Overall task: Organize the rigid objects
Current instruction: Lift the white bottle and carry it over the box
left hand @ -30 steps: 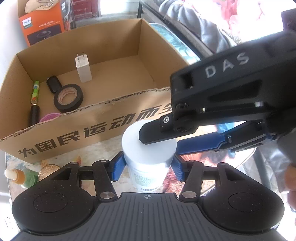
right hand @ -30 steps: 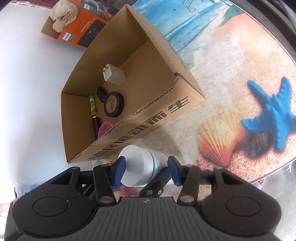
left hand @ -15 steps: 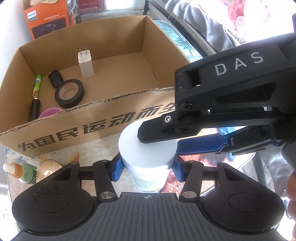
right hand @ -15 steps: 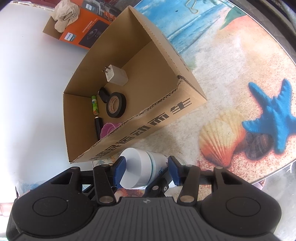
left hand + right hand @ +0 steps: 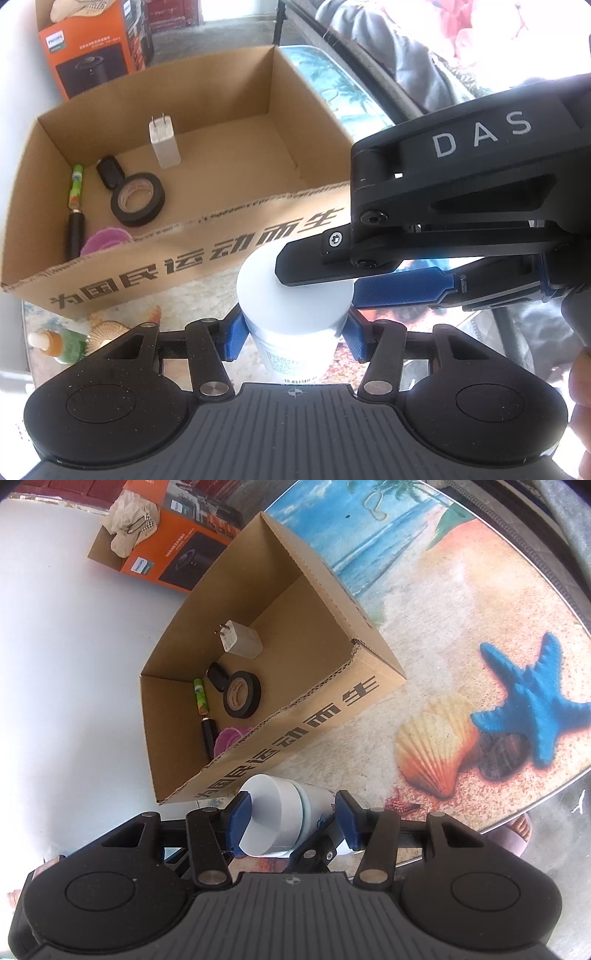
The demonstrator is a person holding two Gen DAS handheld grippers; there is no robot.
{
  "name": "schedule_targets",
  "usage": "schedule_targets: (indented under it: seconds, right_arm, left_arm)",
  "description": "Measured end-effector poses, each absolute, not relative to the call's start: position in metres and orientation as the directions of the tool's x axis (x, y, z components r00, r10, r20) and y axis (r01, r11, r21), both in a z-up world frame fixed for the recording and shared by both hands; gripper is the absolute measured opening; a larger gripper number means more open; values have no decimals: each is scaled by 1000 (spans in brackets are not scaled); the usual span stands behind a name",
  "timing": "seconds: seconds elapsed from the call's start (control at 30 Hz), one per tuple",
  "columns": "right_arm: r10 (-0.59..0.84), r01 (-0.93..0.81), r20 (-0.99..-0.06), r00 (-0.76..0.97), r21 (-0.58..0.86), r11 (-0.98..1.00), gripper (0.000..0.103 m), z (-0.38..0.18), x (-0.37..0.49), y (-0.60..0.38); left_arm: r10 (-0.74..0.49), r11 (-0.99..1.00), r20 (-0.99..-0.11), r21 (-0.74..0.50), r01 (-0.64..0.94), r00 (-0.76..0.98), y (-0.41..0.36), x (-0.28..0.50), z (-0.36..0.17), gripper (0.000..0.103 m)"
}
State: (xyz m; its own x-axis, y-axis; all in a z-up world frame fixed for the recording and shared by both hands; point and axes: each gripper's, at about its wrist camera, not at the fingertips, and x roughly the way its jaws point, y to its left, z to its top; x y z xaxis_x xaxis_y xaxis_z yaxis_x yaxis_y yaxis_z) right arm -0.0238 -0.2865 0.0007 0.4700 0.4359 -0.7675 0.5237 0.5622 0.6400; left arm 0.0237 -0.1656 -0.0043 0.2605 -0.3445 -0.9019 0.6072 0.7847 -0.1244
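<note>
White jar up front, pinched by the left gripper w/ blue pads on both sides, while the right gripper straddles its lid, pads spread. Just behind: open cardboard box on the beach-print table. Far back, orange carton on pale floor.

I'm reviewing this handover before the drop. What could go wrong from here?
1. Both the left gripper and right gripper bracket the white jar; if they pull differently, it may twist or slip.
2. The jar sits below the cardboard box front wall's top edge, so a low lift could catch it.
3. Dropped left, it could land on the tape roll or charger.
</note>
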Motion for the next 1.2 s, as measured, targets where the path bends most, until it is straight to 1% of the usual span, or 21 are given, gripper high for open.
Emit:
schedule_targets:
  seconds: [0.17, 0.37, 0.47, 0.6, 0.8, 0.9, 1.07, 1.2]
  right_arm:
    - [414, 502, -762, 499, 643, 579, 54, 38, -29, -282]
    - [389, 443, -713, 584, 681, 583, 54, 97, -28, -281]
    - [393, 405, -679, 620, 706, 581, 53, 115, -14, -284]
    - [406, 347, -648, 644, 721, 600, 53, 125, 22, -294]
    - [445, 318, -637, 630, 734, 600, 53, 106, 92, -319]
    - [451, 320, -658, 603, 718, 618, 53, 91, 125, -332]
    - [481, 350, -683, 550, 711, 610, 53, 49, 172, -356]
    - [500, 375, -694, 519, 710, 596, 53, 14, 197, -370]
  left_arm:
    - [-357, 766, -892, -111, 634, 276, -166, 21, 28, 53]
    - [-392, 763, -853, -92, 640, 344, -159, 26, 86, 53]
    - [-400, 776, -833, -87, 624, 382, -157, 40, 106, 53]
    - [-400, 792, -814, -75, 606, 422, -161, 71, 117, 53]
    - [-379, 818, -826, -89, 569, 416, -176, 136, 100, 53]
    - [-395, 826, -845, -155, 541, 361, -182, 170, 84, 53]
    - [-389, 834, -877, -206, 512, 281, -199, 218, 51, 53]
    - [-393, 842, -893, -253, 476, 220, -206, 241, 25, 53]
